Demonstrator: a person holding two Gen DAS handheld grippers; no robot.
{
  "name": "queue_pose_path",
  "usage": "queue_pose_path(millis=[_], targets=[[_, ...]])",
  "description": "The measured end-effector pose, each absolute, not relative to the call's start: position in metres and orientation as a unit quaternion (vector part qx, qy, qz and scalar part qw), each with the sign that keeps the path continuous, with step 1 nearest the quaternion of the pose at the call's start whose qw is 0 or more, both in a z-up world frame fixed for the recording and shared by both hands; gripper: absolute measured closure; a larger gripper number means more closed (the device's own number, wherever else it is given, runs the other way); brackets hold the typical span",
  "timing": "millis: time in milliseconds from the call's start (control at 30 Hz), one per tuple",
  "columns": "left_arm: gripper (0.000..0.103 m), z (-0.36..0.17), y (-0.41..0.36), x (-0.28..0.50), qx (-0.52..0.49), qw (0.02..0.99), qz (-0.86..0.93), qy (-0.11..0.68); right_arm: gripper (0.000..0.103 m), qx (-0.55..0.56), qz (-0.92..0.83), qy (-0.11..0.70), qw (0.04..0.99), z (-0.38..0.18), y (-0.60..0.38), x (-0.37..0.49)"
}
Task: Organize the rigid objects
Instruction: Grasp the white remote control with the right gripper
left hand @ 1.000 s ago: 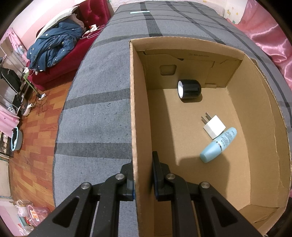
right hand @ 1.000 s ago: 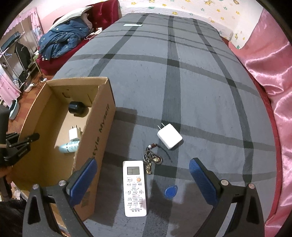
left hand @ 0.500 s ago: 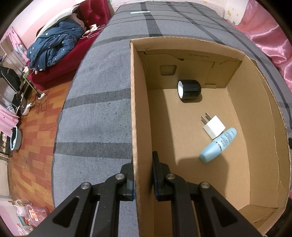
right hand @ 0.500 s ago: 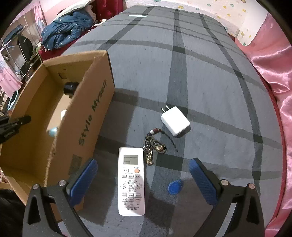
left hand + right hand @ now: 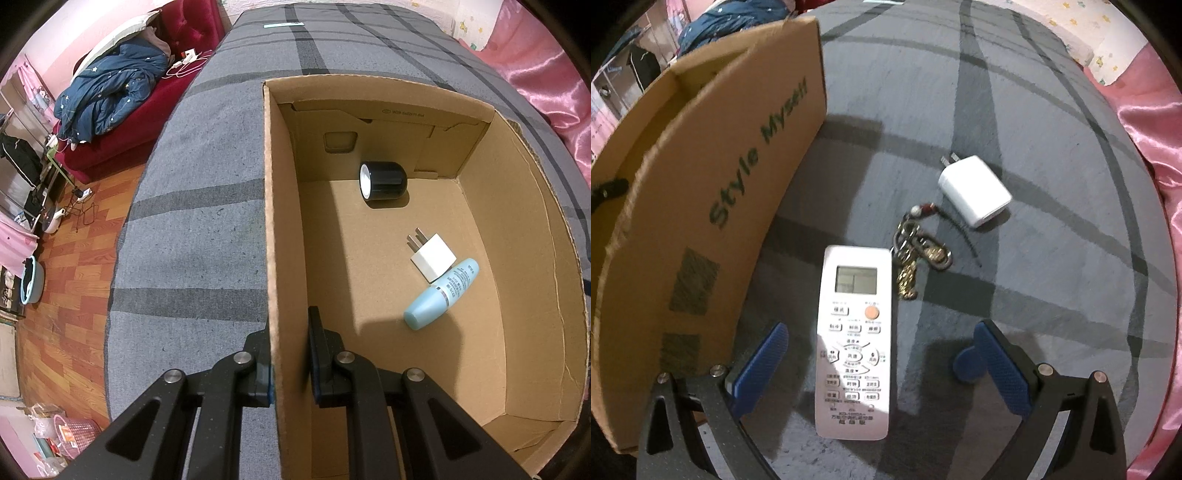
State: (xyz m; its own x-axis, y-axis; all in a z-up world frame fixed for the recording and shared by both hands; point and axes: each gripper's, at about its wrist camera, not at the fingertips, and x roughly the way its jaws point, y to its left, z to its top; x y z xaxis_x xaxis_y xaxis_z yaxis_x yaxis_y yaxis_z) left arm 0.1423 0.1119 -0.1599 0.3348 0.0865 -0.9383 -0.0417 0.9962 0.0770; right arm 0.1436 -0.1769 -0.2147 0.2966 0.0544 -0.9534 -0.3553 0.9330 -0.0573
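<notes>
- The left tongs are clenched on the near side wall of the cardboard box, one finger outside and one inside, so the box is held steady on the bed.
- The right tongs are spread wide and released, with nothing gripped.
- The remote control is seen lying flat on the bed between the right fingers, closer to the left one; its long axis runs away from the tongs, so its narrow width is spanned.
- The right hand is judged the nearer one for this pickup.
- A keychain, a white charger and a blue tag are left outside.
- A black cylinder, a plug and a bottle are already boxed.
</notes>
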Motion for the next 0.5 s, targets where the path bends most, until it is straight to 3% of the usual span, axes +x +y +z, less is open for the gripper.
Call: queue_pose_path(millis=[233,400,500], targets=[[0.089,-0.16,0.112,0.142,0.019,0.817,0.039,0.575,0.005,-0.113,0.129,0.598,0.783,-0.234,-0.18,0.144],[0.089,-0.16,0.112,0.142,0.019,0.817,0.039,0.575,0.031,-0.093,0.137,0.612,0.773,-0.238,-0.182,0.144],[0.089,-0.16,0.112,0.142,0.02,0.817,0.039,0.575,0.04,-0.083,0.145,0.634,0.755,-0.247,-0.18,0.148]])
